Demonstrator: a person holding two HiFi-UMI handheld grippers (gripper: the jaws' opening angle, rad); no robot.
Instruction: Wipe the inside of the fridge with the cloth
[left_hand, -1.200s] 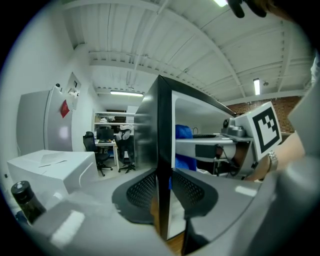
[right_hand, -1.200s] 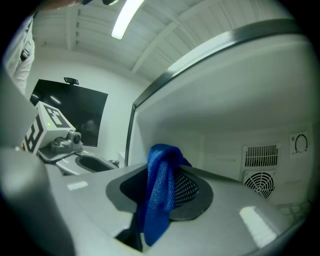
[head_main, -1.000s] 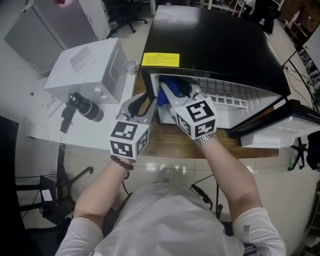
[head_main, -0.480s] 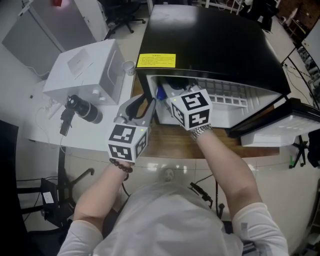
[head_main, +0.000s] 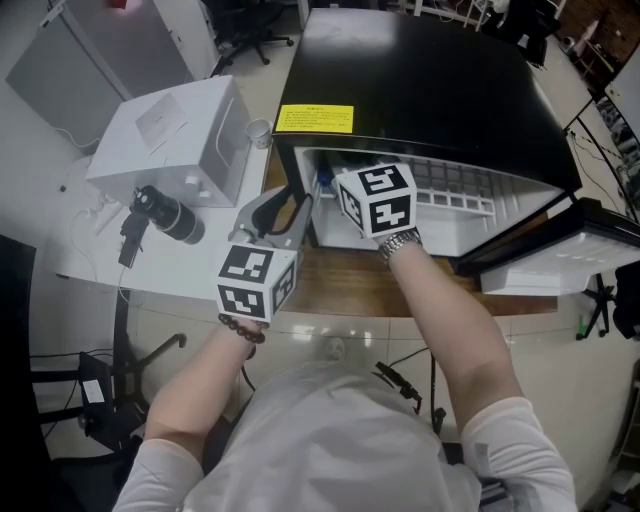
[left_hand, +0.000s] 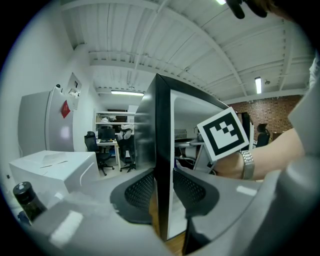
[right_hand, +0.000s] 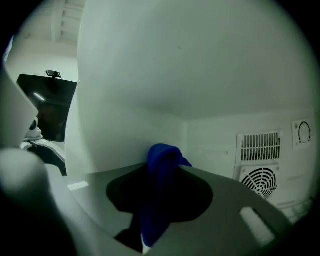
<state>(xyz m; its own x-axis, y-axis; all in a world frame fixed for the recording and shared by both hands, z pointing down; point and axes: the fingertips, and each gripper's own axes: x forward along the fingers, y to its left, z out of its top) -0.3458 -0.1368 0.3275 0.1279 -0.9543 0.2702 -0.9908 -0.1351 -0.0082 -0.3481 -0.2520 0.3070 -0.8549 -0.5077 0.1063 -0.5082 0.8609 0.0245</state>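
Note:
A black mini fridge (head_main: 430, 90) stands on a wooden table, its door (head_main: 560, 250) swung open to the right. My left gripper (left_hand: 162, 187) is shut on the front edge of the fridge's left wall (left_hand: 162, 145), one jaw on each side. In the head view it sits at that same corner (head_main: 297, 205). My right gripper (right_hand: 162, 172) reaches inside the fridge and is shut on a blue cloth (right_hand: 157, 200), which bulges past the fingertips next to the white inner left wall (right_hand: 125, 115). Only its marker cube (head_main: 375, 200) shows from above.
The fridge's back wall carries a round fan vent (right_hand: 260, 180) and a dial (right_hand: 304, 132). A white wire shelf (head_main: 450, 185) lies inside. Left of the fridge are a white box (head_main: 170, 130), a black lens-like object (head_main: 165, 212) and a small cup (head_main: 261, 132).
My right gripper has pushed deeper into the fridge with the cloth, so the blue cloth no longer shows from above. The left gripper has stayed on the fridge's edge.

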